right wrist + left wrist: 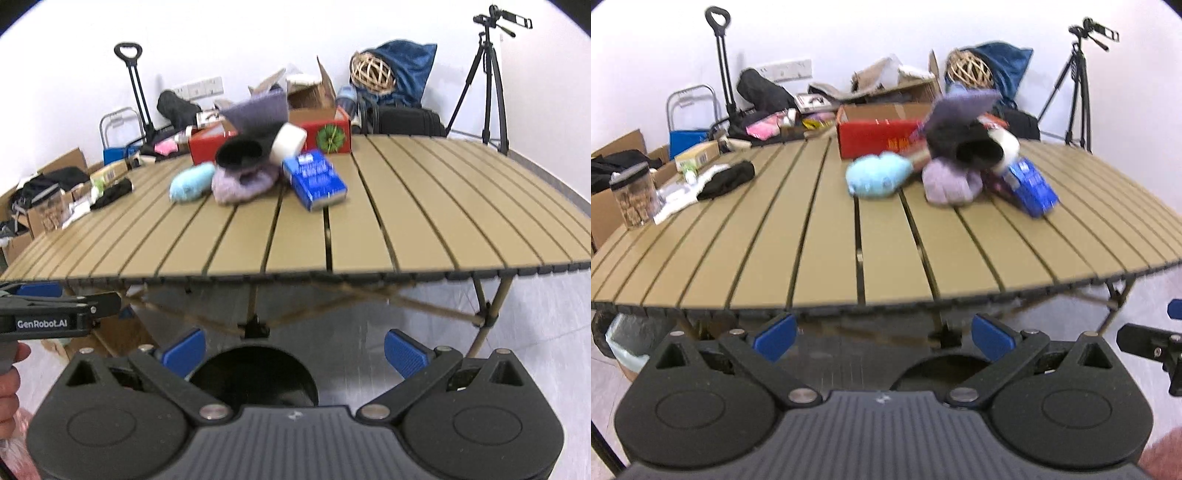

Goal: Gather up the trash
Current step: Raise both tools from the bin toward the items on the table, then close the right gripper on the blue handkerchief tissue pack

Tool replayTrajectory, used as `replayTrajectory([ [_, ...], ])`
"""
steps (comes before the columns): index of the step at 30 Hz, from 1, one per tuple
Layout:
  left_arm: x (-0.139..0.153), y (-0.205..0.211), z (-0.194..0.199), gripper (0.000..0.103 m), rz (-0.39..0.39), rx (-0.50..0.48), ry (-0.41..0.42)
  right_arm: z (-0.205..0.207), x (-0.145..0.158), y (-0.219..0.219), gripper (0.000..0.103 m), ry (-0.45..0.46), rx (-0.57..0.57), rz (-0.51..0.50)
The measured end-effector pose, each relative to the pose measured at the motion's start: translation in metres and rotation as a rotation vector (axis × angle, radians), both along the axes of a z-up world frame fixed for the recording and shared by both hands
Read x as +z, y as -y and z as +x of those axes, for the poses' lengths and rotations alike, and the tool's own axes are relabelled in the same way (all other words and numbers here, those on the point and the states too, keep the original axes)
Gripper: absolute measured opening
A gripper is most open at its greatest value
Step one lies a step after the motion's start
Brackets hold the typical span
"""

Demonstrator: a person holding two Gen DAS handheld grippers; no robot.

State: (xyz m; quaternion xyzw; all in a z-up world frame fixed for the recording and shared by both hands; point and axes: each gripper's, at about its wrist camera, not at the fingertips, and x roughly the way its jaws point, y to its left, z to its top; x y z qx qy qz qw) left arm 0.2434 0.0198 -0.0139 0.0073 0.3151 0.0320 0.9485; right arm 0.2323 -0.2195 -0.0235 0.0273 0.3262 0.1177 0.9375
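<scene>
Slatted table [827,236] carries a cluster of items at its far middle, in front of a red box [875,134]: blue carton [1032,186], lilac fuzzy bundle [951,182], light-blue plush [877,175], with a black-lined sock or slipper [975,142] piled on top. Blue carton lies flat, long axis running from the far side toward the near edge, angled slightly right in the right wrist view [316,179]; its short end faces the cameras. Plush long axis runs left-right, tilted up toward the pile. Frames are motion-blurred, so finer detail is unreadable. Left gripper [884,338] has its jaws wide apart, nothing between them, touching nothing, and sits below and short of the near table edge. Right gripper [293,352] same: jaws spread, empty, off the table. The cluster is well apart from both grippers, ahead across the tabletop. A bin with a pale liner [626,343] sits under the table's left edge.
</scene>
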Motion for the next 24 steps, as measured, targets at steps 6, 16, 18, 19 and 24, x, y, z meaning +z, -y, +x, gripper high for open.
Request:
replayTrajectory([
  [6, 0.016, -0.007, 0.026, 0.103, -0.034, 0.038, 0.058, 0.02, 0.017, -0.009, 0.103, 0.082, 0.003, -0.007],
  [16, 0.027, -0.021, 0.07, 0.103, -0.066, 0.103, 0.094, 0.071, 0.04, -0.021, 0.103, 0.178, -0.006, 0.009],
  [18, 0.029, -0.024, 0.08, 0.103, -0.069, 0.114, 0.094, 0.082, 0.044, -0.022, 0.103, 0.186, -0.009, 0.016],
  [19, 0.029, -0.026, 0.086, 0.103, -0.066, 0.121, 0.095, 0.088, 0.045, -0.023, 0.103, 0.189, -0.013, 0.018],
  [24, 0.032, -0.032, 0.106, 0.103, -0.061, 0.146, 0.103, 0.116, 0.044, -0.027, 0.103, 0.191, -0.016, -0.002],
])
